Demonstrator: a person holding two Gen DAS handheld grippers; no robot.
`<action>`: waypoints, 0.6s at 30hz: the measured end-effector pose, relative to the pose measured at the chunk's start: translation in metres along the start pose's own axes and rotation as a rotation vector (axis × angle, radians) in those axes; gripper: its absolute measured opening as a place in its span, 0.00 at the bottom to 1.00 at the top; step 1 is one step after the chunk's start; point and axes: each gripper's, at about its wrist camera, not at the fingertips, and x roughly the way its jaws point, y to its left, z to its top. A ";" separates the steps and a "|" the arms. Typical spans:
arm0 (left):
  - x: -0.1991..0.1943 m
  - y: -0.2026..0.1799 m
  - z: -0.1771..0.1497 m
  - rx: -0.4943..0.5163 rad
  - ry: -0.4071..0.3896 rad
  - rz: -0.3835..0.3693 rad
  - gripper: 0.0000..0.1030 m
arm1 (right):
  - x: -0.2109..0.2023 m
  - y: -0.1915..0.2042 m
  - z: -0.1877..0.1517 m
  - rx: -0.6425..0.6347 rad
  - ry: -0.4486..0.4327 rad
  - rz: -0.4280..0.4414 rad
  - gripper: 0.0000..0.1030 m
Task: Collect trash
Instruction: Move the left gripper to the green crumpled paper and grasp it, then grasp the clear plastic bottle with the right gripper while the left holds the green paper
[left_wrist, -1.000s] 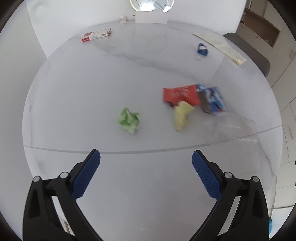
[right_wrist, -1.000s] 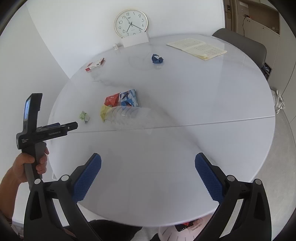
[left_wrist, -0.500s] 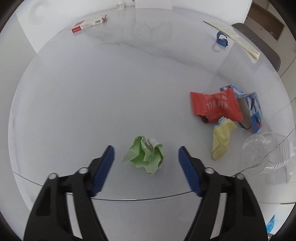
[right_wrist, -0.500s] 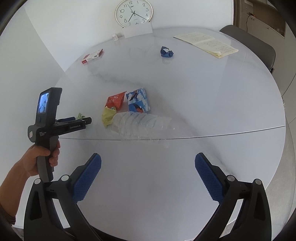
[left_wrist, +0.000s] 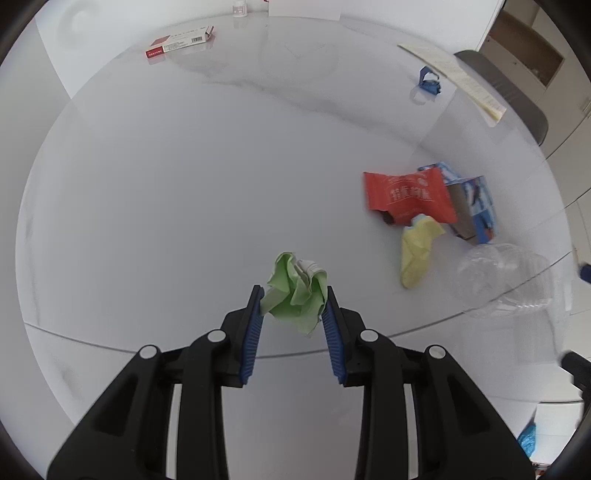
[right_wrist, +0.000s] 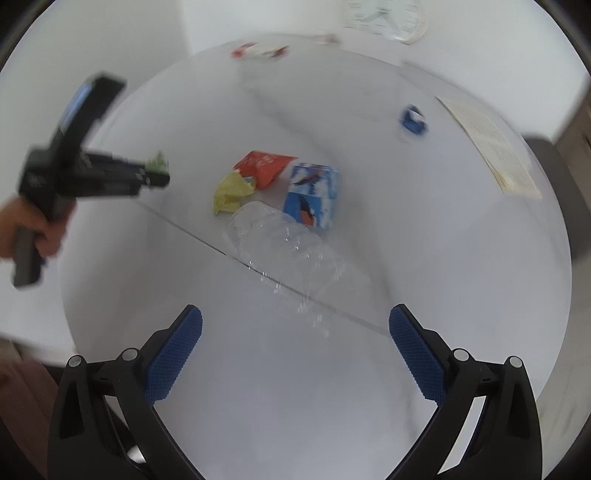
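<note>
My left gripper (left_wrist: 293, 299) is shut on a crumpled green paper ball (left_wrist: 297, 291) on the white round table (left_wrist: 184, 177). The right wrist view shows that gripper (right_wrist: 160, 175) from the side with the green paper (right_wrist: 158, 161) at its tip. My right gripper (right_wrist: 295, 328) is open and empty, above the table in front of a clear plastic bottle (right_wrist: 280, 243) lying on its side. Beyond it lie a yellow wrapper (right_wrist: 231, 192), a red snack bag (right_wrist: 264, 166) and a blue and white carton (right_wrist: 312, 194). These also show in the left wrist view: the yellow wrapper (left_wrist: 417, 254), the bag (left_wrist: 406, 197), the carton (left_wrist: 476, 210), the bottle (left_wrist: 502, 277).
A blue crumpled scrap (left_wrist: 428, 83) lies far right. A red and white box (left_wrist: 179, 42) lies at the far left edge. An open booklet (right_wrist: 491, 147) lies at the right. A grey chair (left_wrist: 517, 99) stands behind the table. A seam (right_wrist: 295, 290) crosses the table.
My left gripper closed from wide open onto the green paper ball. My right gripper moved forward and down towards the bottle; its view is blurred now.
</note>
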 end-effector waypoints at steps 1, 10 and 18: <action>-0.005 0.001 -0.001 -0.003 -0.005 -0.009 0.30 | 0.009 0.002 0.007 -0.062 0.018 -0.003 0.98; -0.042 0.006 -0.017 -0.002 -0.037 -0.050 0.31 | 0.082 0.004 0.041 -0.280 0.189 0.017 0.80; -0.055 -0.002 -0.029 0.000 -0.036 -0.059 0.30 | 0.071 -0.002 0.029 -0.180 0.161 0.073 0.73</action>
